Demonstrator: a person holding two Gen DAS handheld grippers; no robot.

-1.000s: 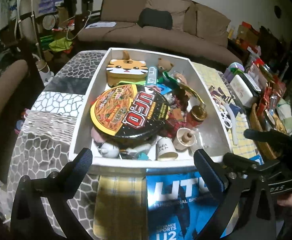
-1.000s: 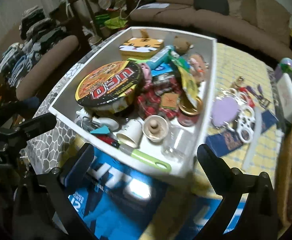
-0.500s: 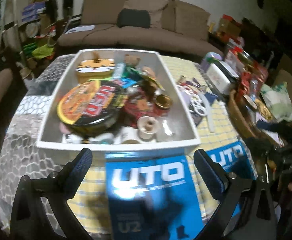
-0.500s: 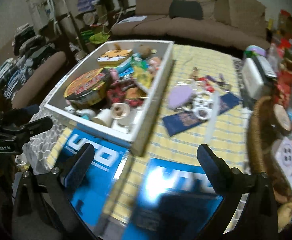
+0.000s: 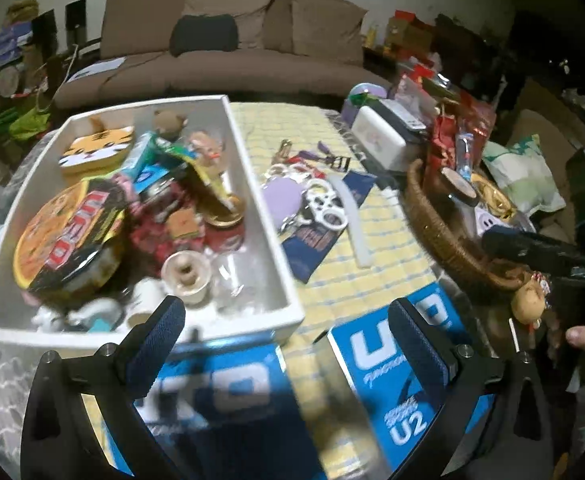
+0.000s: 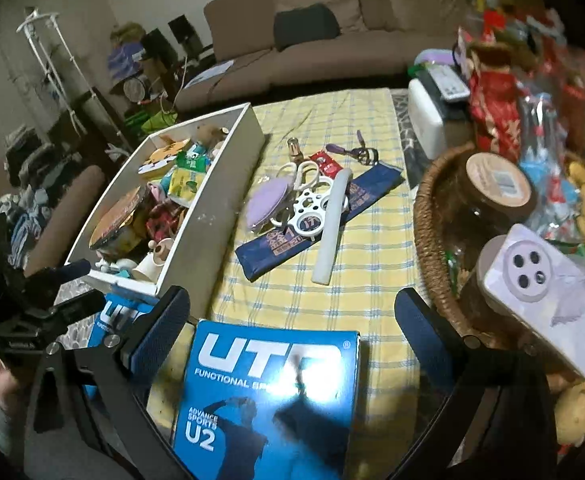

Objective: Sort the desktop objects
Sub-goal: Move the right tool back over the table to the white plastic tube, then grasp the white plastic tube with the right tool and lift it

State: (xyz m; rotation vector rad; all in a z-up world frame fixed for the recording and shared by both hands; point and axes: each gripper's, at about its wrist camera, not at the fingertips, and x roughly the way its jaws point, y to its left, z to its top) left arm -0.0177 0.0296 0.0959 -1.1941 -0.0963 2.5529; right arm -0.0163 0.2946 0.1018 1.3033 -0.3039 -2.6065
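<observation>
Sofa point(image 5: 228, 60) behind, yellow check cloth point(image 5: 332, 264) on the table, clutter throughout.

Left wrist view: my left gripper point(image 5: 288, 344) spread wide, holding nothing. White bin point(image 5: 268, 240) now sits left of centre; a second ago it filled my view, so I have swung right, away from it. Contents: noodle bowl point(image 5: 68, 236), tiger tin point(image 5: 96, 148), cups, wrappers. Loose pile point(image 5: 312, 200) lies on the cloth just right of the bin. Blue box point(image 5: 404, 368) lies under the jaws.

Right wrist view: my right gripper point(image 6: 292, 316) spread too, empty. Pile centred ahead: scissors point(image 6: 304, 172), purple pad point(image 6: 268, 200), white stick point(image 6: 332, 224), navy pouch point(image 6: 316, 224). Wicker basket point(image 6: 432, 248) at right. UTO box point(image 6: 268, 392) nearest.

Reading: both views have turned from bin to pile, so the next pick likely comes from there.
</observation>
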